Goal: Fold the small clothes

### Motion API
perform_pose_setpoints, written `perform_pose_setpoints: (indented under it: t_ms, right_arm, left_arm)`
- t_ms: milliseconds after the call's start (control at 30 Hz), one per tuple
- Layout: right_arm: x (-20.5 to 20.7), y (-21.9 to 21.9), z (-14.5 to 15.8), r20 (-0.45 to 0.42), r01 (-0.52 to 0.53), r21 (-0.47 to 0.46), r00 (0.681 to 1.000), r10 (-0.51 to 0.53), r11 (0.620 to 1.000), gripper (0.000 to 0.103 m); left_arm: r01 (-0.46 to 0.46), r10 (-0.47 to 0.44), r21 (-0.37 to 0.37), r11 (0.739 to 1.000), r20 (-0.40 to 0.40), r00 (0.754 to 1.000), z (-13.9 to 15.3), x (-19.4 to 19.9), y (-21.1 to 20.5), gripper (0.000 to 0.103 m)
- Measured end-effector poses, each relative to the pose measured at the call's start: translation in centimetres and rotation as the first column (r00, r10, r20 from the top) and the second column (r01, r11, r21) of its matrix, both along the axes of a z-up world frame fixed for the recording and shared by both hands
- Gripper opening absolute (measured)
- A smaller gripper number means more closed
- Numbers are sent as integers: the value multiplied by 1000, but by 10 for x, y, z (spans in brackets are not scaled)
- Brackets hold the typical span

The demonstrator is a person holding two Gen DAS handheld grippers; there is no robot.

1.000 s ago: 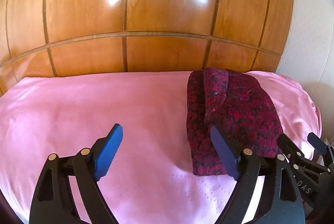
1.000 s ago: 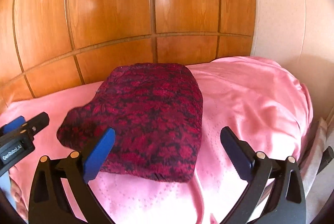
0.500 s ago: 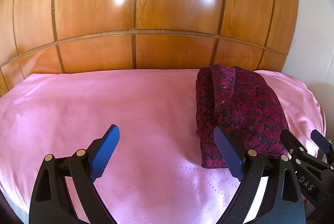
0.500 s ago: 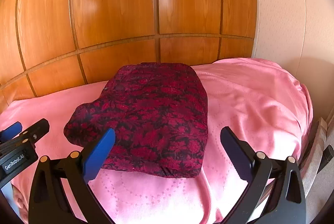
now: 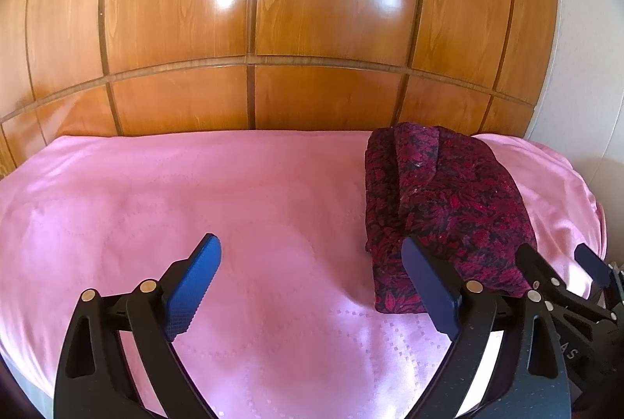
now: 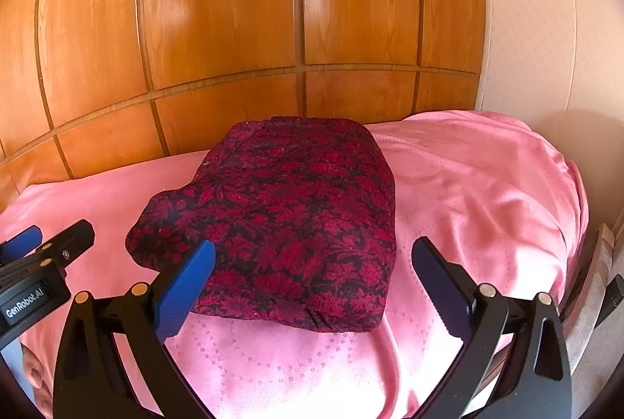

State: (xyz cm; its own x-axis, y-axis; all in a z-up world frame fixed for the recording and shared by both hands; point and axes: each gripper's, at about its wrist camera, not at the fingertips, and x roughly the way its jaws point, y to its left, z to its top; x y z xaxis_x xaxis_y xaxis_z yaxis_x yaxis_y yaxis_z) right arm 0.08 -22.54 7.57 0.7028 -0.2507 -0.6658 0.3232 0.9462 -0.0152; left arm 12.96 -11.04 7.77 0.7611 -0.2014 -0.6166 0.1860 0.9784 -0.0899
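Glossy wood panels [image 5: 312, 9], satiny cloth cover [image 5: 195, 192]

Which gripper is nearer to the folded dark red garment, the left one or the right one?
Right. The right gripper hangs open over the garment's near edge; the left gripper, just opened wider, is beside it over bare pink cover.

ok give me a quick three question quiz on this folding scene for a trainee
1. True or false: the left gripper grips the folded red floral garment.
2. What covers the bed? A pink bedspread, B white towel, C grey blanket.
3. Fill in: behind the bed stand glossy ____ panels.

Key
1. False: both it and the right gripper are open and empty; the garment lies free.
2. A, the pink bedspread.
3. Wooden.
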Motion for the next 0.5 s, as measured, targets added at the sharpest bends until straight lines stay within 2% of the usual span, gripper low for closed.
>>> perform_pose_setpoints:
  t_ms: [233, 333, 400, 500]
  right_arm:
    - [2, -2, -1, 3, -3, 7, 1000, 3, 1000, 101]
    - [3, -2, -1, 3, -4, 16, 1000, 4, 1000, 101]
    - [4, -2, -2, 1, -8, 19, 1000, 8, 1000, 101]
    - [5, -1, -4, -4, -12, 20, 1000, 12, 1000, 101]
  left_arm:
    - [8, -8, -6, 1000, 3, 1000, 2, -1, 1, 93]
    - [18, -18, -7, 1000, 29, 999, 4, -3, 0, 93]
    - [12, -12, 13, 1000, 42, 999, 5, -3, -1, 88]
    - [9, -9, 19, 1000, 34, 999, 4, 0, -1, 88]
